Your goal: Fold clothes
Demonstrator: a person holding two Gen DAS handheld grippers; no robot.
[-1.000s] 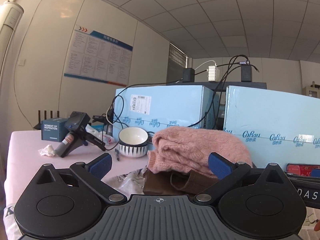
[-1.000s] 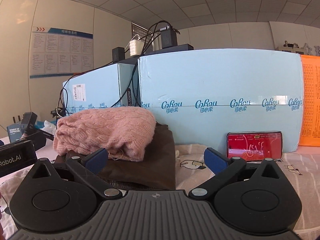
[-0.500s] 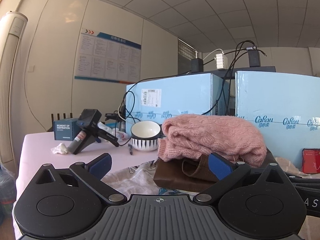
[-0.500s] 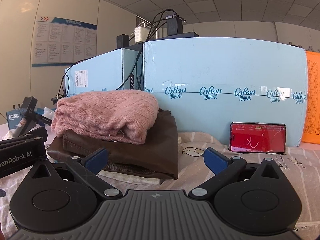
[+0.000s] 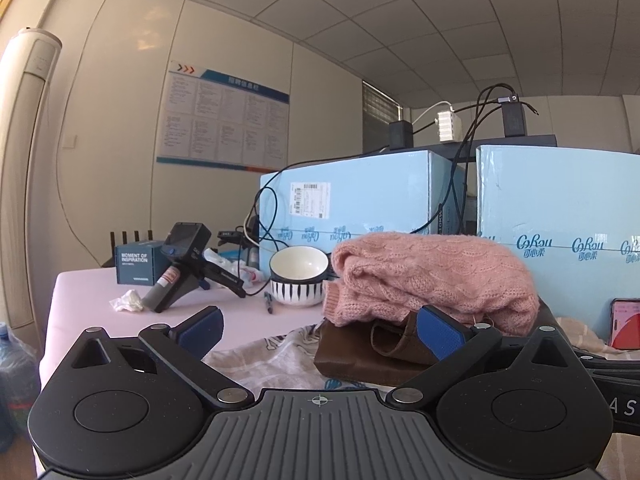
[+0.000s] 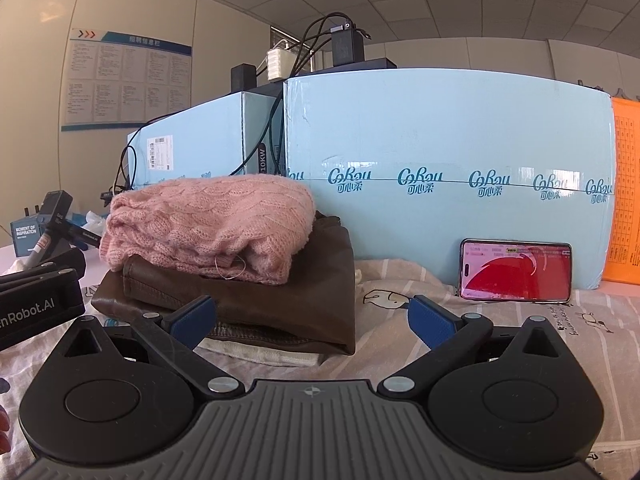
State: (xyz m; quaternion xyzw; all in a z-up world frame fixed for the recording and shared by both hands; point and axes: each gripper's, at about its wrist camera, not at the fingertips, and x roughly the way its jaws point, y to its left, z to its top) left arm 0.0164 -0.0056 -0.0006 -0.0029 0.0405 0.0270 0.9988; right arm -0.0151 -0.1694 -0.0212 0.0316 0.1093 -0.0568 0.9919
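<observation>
A: What takes up the most room?

B: Two pale blue boxes (image 6: 448,168) at the back of the surface (image 5: 92,292). A printed sheet (image 6: 480,344) lies in front of them, spread over the surface.

A: And the clothes?

B: Stacked on that sheet: a folded pink sweater (image 6: 208,224) on a folded brown garment (image 6: 288,300), with a white folded piece (image 6: 264,354) under both.

A: The tools?

B: The left tool (image 5: 318,326) is spread wide, holding nothing, near the stack. The right tool (image 6: 312,318) is the same, its left pad just before the brown garment.

A: Smaller things?

B: A phone (image 6: 516,270) leaning on the box, a striped bowl (image 5: 298,276), a crumpled tissue (image 5: 127,301).
</observation>
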